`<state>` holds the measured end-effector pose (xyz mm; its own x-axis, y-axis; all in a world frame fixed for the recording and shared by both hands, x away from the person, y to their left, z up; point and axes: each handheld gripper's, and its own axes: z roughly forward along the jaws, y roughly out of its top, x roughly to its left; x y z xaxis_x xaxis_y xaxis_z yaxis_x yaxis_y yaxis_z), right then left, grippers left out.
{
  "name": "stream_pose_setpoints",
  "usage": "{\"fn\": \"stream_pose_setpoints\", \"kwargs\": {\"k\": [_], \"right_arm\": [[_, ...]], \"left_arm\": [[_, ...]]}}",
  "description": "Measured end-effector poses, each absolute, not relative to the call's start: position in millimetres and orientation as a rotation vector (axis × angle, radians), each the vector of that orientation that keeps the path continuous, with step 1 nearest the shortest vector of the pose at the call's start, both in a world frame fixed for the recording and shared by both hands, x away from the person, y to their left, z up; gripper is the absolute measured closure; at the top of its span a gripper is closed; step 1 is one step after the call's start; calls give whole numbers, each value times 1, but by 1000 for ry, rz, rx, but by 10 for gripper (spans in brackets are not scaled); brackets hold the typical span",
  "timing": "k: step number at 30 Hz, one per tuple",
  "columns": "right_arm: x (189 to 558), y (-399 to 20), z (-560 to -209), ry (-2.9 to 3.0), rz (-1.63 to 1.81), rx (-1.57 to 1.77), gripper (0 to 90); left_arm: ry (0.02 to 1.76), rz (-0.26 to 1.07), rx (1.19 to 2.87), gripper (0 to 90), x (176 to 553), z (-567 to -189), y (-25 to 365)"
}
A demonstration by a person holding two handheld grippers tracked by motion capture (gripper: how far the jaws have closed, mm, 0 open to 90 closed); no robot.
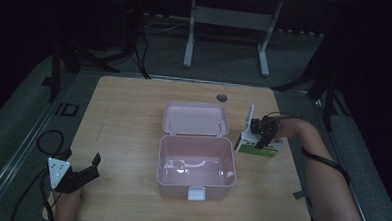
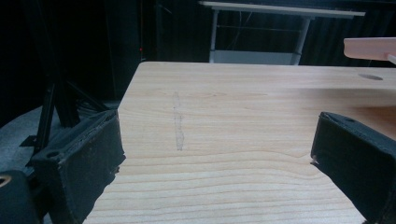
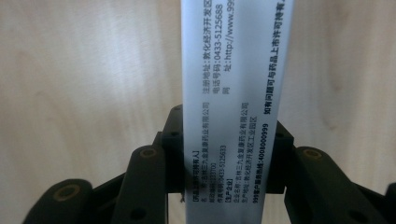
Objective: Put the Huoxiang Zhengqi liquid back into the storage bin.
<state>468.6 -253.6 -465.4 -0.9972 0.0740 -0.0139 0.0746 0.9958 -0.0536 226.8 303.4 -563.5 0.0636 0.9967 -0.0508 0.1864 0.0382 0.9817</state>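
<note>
A wooden bench (image 1: pixel 134 108) is carrying an open pink box (image 1: pixel 197 160); right tongs (image 1: pixel 261 139) are clamping a white carton (image 1: pixel 258 147), left tongs (image 1: pixel 83 173) are gaping empty.

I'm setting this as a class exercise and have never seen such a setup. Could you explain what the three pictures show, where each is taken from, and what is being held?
There is no robot here: a person sits at a wooden table with a hand-held gripper in each hand. The high view looks down from above the person's side. The other two come from small cameras riding on each gripper, looking along its black fingers.

In the middle of the table stands a pink plastic box, empty inside, its hinged lid lying open behind it.

The left gripper rests near the table's front left corner, fingers apart, with only bare wood between them.

The right gripper is closed on a small white and green medicine carton to the right of the box; its own view shows the fingers pressing the carton's printed side.
</note>
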Motion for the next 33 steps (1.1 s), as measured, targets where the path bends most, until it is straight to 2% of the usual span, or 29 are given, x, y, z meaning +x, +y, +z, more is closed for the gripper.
{"fn": "stream_pose_setpoints", "kwargs": {"k": [7,33], "right_arm": [[461,-258,-458,3147,-66,149,622],[391,-260,-438,3178,-135,77,622]], "left_arm": [[1315,1034,1342,24,227,-563,303],[1319,1047,1345,24,227,-563,302]]}}
